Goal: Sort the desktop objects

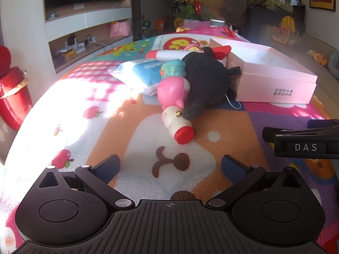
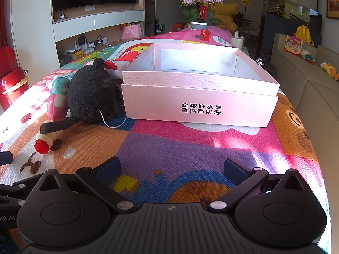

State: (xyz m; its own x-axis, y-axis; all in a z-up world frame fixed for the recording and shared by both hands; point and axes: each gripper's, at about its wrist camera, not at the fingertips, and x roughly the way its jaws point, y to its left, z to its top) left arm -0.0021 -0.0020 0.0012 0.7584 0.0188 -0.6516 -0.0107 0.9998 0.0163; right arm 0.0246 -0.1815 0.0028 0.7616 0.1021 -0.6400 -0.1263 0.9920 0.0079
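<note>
Sorting Not Yet Begun: Both Grippers Held Wide Above the Mat

Hovering over the patterned table mat (image 1: 70, 110), the left gripper (image 1: 169, 167) was seen with its jaws spread wide and nothing between them. The right gripper (image 2: 171, 169) was likewise held fully spread and empty, aimed at the pink box (image 2: 199, 105), which stood open with no contents visible. Just left of the box, a pile was formed by a black plush toy (image 1: 205, 80), a pink figurine (image 1: 173, 91), a teal toy (image 1: 172, 68) and a tissue pack (image 1: 139, 74). A small bottle with a red cap (image 1: 178, 124) was lying on its side nearest the left gripper.
</note>
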